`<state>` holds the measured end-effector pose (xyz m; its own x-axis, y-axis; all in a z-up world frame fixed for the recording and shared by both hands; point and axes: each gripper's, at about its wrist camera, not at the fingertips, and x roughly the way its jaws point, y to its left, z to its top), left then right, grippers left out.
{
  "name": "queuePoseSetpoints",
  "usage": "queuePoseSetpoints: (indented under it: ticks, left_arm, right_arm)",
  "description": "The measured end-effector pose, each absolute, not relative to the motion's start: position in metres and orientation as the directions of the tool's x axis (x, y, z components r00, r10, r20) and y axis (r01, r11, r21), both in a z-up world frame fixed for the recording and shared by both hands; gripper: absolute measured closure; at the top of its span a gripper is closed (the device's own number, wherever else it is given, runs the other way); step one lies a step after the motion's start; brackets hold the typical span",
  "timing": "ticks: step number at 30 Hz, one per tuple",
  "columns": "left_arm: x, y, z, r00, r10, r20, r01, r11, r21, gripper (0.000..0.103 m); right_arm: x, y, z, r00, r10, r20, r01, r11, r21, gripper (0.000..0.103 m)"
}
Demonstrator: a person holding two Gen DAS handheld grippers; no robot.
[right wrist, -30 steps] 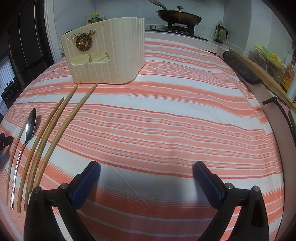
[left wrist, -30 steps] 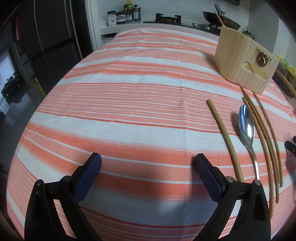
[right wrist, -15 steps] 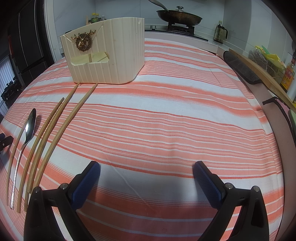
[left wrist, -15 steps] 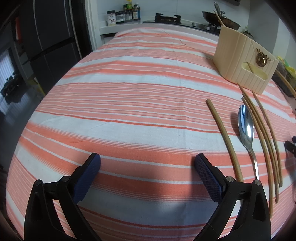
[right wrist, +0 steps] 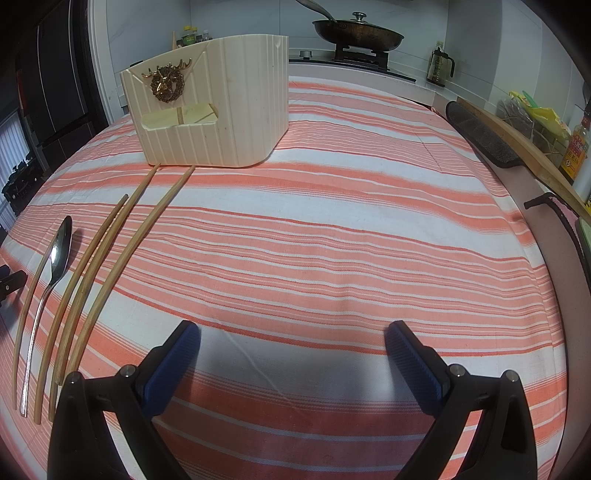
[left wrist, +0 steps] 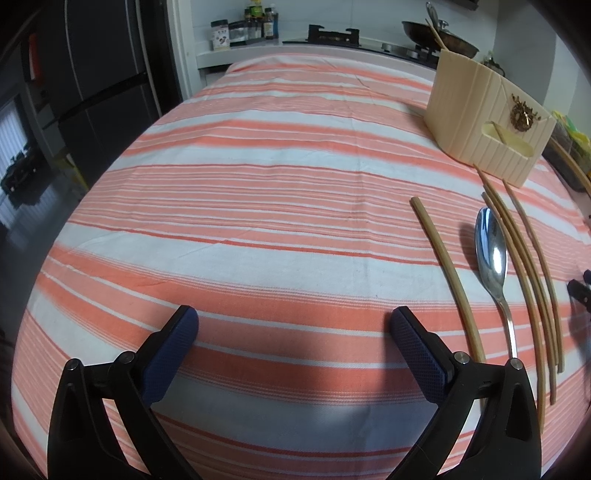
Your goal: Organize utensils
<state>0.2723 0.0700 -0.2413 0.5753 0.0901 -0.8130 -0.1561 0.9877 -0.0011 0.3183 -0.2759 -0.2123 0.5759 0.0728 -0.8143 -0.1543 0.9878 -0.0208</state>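
A metal spoon (left wrist: 491, 254) (right wrist: 55, 266) lies on the orange-striped tablecloth among several wooden chopsticks (left wrist: 448, 273) (right wrist: 133, 243). Beyond them stands a cream ribbed utensil holder (left wrist: 480, 122) (right wrist: 218, 110) with a gold deer emblem; one chopstick stands in its small front pocket. My left gripper (left wrist: 293, 328) hovers open over bare cloth, left of the utensils. My right gripper (right wrist: 291, 338) is open too, to the right of the chopsticks, with nothing between its fingers.
A stove with a wok (right wrist: 356, 35) sits past the table's far edge. A dark fridge (left wrist: 96, 74) stands at the left. Bottles and a long wooden board (right wrist: 524, 147) line the counter on the right. The striped tablecloth (right wrist: 369, 229) spreads wide between holder and right edge.
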Motion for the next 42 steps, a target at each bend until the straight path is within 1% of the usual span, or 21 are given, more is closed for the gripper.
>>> queuePoseSetpoints:
  ticks: [16,18,20,22,24,28,30,31,32,33,34,35,36,37,38,39,40,41,42]
  left_arm:
    - [0.272,0.071,-0.241,0.576,0.083,-0.813,-0.153,0.988,-0.007,0.0]
    - [0.27,0.074,-0.239,0.584,0.04,-0.811,-0.123,0.992,-0.04,0.001]
    - [0.262,0.085,-0.232,0.609,-0.043,-0.792,-0.099,0.986,-0.131,0.002]
    - [0.25,0.095,-0.22,0.645,-0.107,-0.756,-0.093,0.972,-0.216,0.001]
    - [0.244,0.095,-0.208,0.668,-0.149,-0.729,-0.064,0.965,-0.256,0.001]
    - [0.26,0.067,-0.202,0.612,-0.217,-0.76,0.01,0.964,-0.267,0.001]
    - [0.269,0.048,-0.207,0.583,-0.213,-0.784,0.016,0.968,-0.251,0.002]
    - [0.272,0.039,-0.21,0.573,-0.194,-0.796,0.015,0.974,-0.227,0.005]
    - [0.274,0.029,-0.213,0.565,-0.169,-0.808,0.013,0.981,-0.196,0.007]
    - [0.276,0.02,-0.216,0.554,-0.143,-0.82,0.015,0.987,-0.162,0.014]
    - [0.276,0.014,-0.219,0.544,-0.123,-0.83,0.017,0.991,-0.135,0.017]
    - [0.276,0.008,-0.221,0.537,-0.108,-0.837,0.019,0.993,-0.116,0.019]
    - [0.275,0.003,-0.223,0.53,-0.091,-0.843,0.017,0.995,-0.096,0.021]
    - [0.275,-0.002,-0.225,0.523,-0.07,-0.85,0.012,0.997,-0.074,0.029]
    - [0.275,-0.005,-0.227,0.516,-0.052,-0.855,0.009,0.998,-0.056,0.034]
    - [0.274,-0.008,-0.227,0.517,-0.03,-0.855,0.01,1.0,-0.029,0.045]
    - [0.272,-0.012,-0.227,0.526,-0.016,-0.85,0.02,1.0,-0.006,0.061]
    - [0.271,-0.013,-0.226,0.529,-0.028,-0.848,0.042,0.999,-0.007,0.072]
    - [0.269,-0.013,-0.225,0.527,-0.04,-0.849,0.06,0.998,-0.01,0.085]
  right_arm:
    - [0.325,-0.275,-0.213,0.572,0.077,-0.816,-0.151,0.988,-0.012,0.0]
    - [0.325,-0.275,-0.212,0.573,0.088,-0.815,-0.158,0.987,-0.005,0.0]
    - [0.32,-0.278,-0.208,0.579,0.092,-0.81,-0.154,0.988,0.003,0.0]
    - [0.307,-0.282,-0.196,0.612,0.105,-0.783,-0.143,0.99,0.021,0.0]
    - [0.294,-0.284,-0.183,0.633,0.128,-0.763,-0.148,0.988,0.043,0.0]
    - [0.287,-0.267,-0.17,0.604,0.192,-0.773,-0.184,0.978,0.1,0.0]
    - [0.29,-0.25,-0.168,0.579,0.235,-0.78,-0.204,0.969,0.141,0.0]
    - [0.293,-0.241,-0.168,0.569,0.256,-0.781,-0.215,0.964,0.159,0.002]
    - [0.297,-0.229,-0.17,0.557,0.268,-0.786,-0.225,0.96,0.167,0.01]
    - [0.301,-0.217,-0.172,0.539,0.275,-0.796,-0.24,0.956,0.168,0.016]
    - [0.305,-0.206,-0.175,0.522,0.279,-0.806,-0.255,0.953,0.165,0.028]
    - [0.31,-0.195,-0.179,0.508,0.284,-0.813,-0.272,0.948,0.162,0.035]
    - [0.315,-0.185,-0.183,0.497,0.289,-0.818,-0.288,0.944,0.159,0.038]
    - [0.321,-0.177,-0.187,0.485,0.285,-0.826,-0.296,0.943,0.152,0.045]
    - [0.327,-0.171,-0.193,0.472,0.274,-0.838,-0.295,0.945,0.143,0.058]
    - [0.332,-0.168,-0.198,0.457,0.262,-0.85,-0.29,0.947,0.136,0.066]
    - [0.335,-0.166,-0.201,0.455,0.246,-0.856,-0.286,0.95,0.121,0.076]
    - [0.336,-0.165,-0.2,0.465,0.23,-0.855,-0.287,0.953,0.101,0.084]
    - [0.337,-0.166,-0.2,0.454,0.221,-0.863,-0.285,0.954,0.094,0.088]
